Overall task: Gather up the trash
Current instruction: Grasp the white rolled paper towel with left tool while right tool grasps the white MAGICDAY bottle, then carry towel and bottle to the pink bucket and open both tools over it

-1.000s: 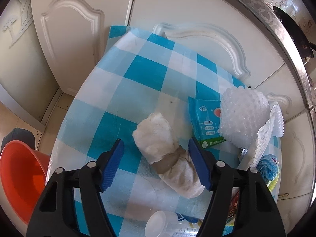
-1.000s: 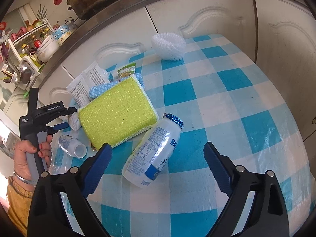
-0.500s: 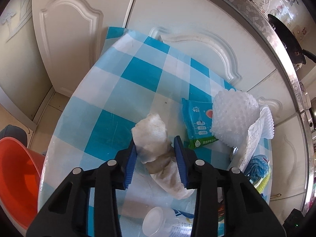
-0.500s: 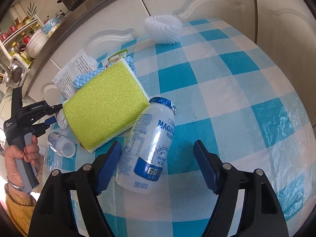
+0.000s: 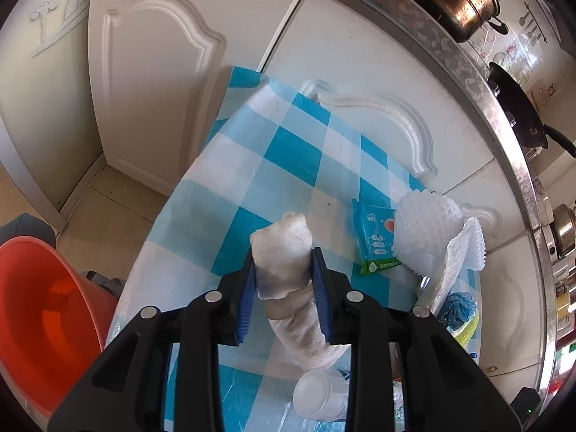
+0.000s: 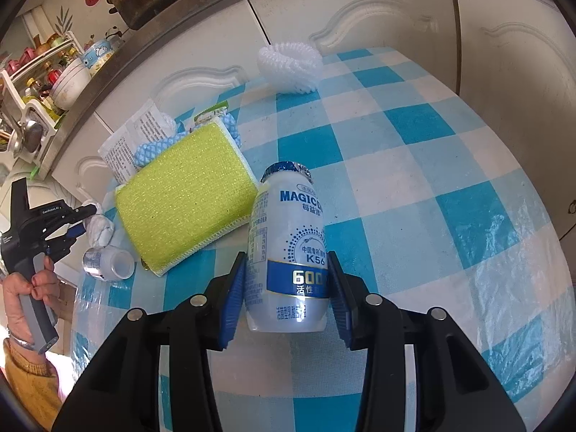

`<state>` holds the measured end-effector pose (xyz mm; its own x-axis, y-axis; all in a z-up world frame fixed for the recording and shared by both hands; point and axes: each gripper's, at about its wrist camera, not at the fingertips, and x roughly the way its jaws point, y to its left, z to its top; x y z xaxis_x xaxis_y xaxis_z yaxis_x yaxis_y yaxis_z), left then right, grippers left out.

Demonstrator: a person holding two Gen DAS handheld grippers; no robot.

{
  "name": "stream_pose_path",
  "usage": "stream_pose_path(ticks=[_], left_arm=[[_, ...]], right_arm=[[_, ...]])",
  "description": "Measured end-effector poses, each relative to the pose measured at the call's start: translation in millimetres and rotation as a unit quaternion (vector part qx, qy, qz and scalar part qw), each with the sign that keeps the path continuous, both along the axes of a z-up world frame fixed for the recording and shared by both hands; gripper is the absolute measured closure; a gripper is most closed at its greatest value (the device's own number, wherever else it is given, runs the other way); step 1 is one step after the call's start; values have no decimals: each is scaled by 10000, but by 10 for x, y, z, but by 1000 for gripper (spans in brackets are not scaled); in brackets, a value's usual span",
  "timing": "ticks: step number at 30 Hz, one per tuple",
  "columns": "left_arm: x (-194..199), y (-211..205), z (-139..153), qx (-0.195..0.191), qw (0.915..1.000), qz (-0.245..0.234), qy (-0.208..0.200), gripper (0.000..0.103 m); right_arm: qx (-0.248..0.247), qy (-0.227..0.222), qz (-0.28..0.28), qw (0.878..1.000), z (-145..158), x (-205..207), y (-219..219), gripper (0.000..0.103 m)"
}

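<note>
Now left claw [image 5: 283, 280] clamped on tissue wad [image 5: 284, 262], right claw [image 6: 288, 288] closing round bottle [image 6: 289, 252]

A crumpled, stained white paper wad [image 5: 288, 273], banded brown at its middle, is lifted at an angle above the blue-checked bench [image 5: 252, 165]. A white plastic drink bottle [image 6: 288, 248] with blue label and foil top lies on its side, its foil top pointing away, touching a yellow-green sponge [image 6: 183, 201].
</note>
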<state>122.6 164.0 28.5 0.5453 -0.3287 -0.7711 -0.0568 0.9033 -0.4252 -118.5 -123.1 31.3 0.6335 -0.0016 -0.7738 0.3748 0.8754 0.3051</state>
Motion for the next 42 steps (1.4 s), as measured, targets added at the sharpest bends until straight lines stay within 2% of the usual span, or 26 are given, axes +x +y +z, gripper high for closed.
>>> stream_pose_path(ticks=[8, 15, 26, 33, 36, 42], left_arm=[[-197, 351, 180, -288, 9987, 321, -255, 72], [-548, 717, 289, -214, 9976, 482, -446, 72], [-1233, 1532, 281, -173, 9930, 1015, -586, 72], [-1631, 2036, 159, 162, 9867, 1493, -627, 72], [-1731, 2189, 12, 260, 9846, 1649, -519, 72], [-1810, 2378, -299, 371, 9815, 1859, -260, 72]], right_arm=[[-238, -251, 144, 9993, 235, -87, 104, 59], [-322, -467, 387, 9976, 440, -115, 316, 59], [-413, -603, 1473, 9864, 672, 89, 1157, 59], [-213, -440, 2600, 9644, 615, 421, 2017, 59], [-14, -315, 3139, 9489, 543, 570, 2444, 59], [-35, 6, 4040, 9148, 340, 802, 3277, 59]])
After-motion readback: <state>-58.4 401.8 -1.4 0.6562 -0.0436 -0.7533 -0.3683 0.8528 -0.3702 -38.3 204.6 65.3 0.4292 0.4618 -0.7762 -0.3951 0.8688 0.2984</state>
